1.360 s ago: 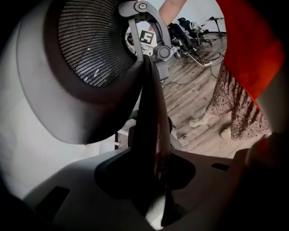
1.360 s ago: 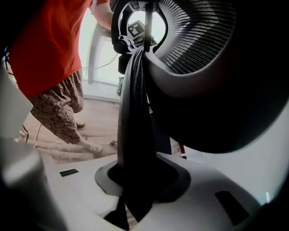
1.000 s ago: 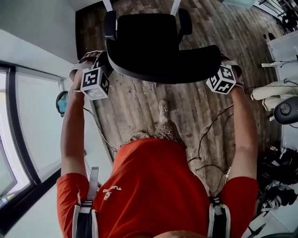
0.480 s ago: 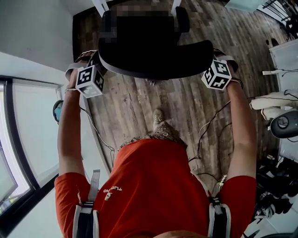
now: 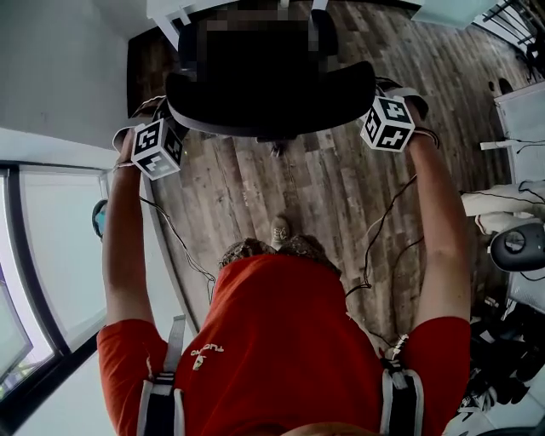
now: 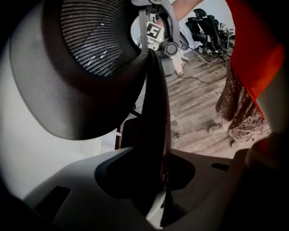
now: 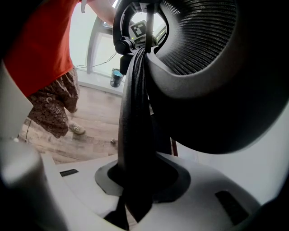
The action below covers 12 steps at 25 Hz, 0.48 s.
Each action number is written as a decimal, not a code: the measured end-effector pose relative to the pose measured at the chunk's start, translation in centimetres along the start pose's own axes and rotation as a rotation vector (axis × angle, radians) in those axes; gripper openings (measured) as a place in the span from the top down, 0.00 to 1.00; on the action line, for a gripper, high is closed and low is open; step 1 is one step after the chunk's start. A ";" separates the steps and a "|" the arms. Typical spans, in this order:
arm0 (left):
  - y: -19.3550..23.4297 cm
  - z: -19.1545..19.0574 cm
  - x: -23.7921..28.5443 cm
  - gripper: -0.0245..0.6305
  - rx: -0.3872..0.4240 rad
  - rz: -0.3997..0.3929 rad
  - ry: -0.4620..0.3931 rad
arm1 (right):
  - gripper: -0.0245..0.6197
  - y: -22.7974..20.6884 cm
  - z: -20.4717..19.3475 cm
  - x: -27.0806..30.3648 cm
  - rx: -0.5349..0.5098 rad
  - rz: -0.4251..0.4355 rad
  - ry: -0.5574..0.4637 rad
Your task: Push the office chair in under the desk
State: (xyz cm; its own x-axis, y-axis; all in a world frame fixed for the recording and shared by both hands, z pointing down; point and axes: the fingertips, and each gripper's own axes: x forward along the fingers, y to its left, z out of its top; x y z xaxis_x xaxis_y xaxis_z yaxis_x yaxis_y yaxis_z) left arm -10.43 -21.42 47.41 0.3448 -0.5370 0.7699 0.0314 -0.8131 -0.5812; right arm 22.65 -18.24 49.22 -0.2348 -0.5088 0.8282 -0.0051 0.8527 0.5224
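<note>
Left claw (image 6: 156, 180) comes first: it is clenched on the left rim of the black mesh backrest (image 5: 272, 98), the dark edge running straight down between my pads, and the jaws have just been tightening a little on it. Between my two arms sits the office chair (image 5: 255, 119), its curved back nearest me and its seat pointing away towards the white desk (image 5: 166, 10) at the top of the head view. The seat itself is under a blurred patch, so I cannot tell how much of it is beneath the desktop. Over on the other side, my right claw (image 7: 135, 180) is clamped the same way on the right rim of the backrest. As I judge it, the push is well under way but not finished: the backrest stands out over bare wooden floor (image 5: 324, 187), apart from the desk edge. What remains is rolling the chair forward until its back is close to the desk, then letting go with both claws.
</note>
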 end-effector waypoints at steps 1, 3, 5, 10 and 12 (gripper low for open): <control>0.5 0.3 0.4 0.75 -0.005 0.009 -0.002 | 0.78 -0.7 -0.7 0.3 -0.004 0.002 0.004; 1.4 1.1 1.2 0.75 -0.011 0.025 -0.006 | 0.78 -2.1 -2.0 0.9 -0.011 0.008 0.006; 2.2 1.8 2.0 0.75 -0.015 0.030 -0.001 | 0.78 -3.2 -3.1 1.4 -0.018 0.016 0.000; 4.3 2.8 3.8 0.75 -0.022 0.041 0.008 | 0.78 -6.4 -4.7 2.5 -0.037 0.006 -0.020; 5.0 3.0 4.5 0.75 -0.023 0.044 0.009 | 0.78 -7.7 -5.1 3.0 -0.045 -0.001 -0.031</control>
State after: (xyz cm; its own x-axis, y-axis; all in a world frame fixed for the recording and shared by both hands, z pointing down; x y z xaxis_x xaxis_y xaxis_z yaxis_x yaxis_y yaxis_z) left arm -5.91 -27.27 47.19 0.3371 -0.5742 0.7461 -0.0056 -0.7937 -0.6083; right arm 26.92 -26.94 48.68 -0.2648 -0.5053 0.8213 0.0380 0.8456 0.5325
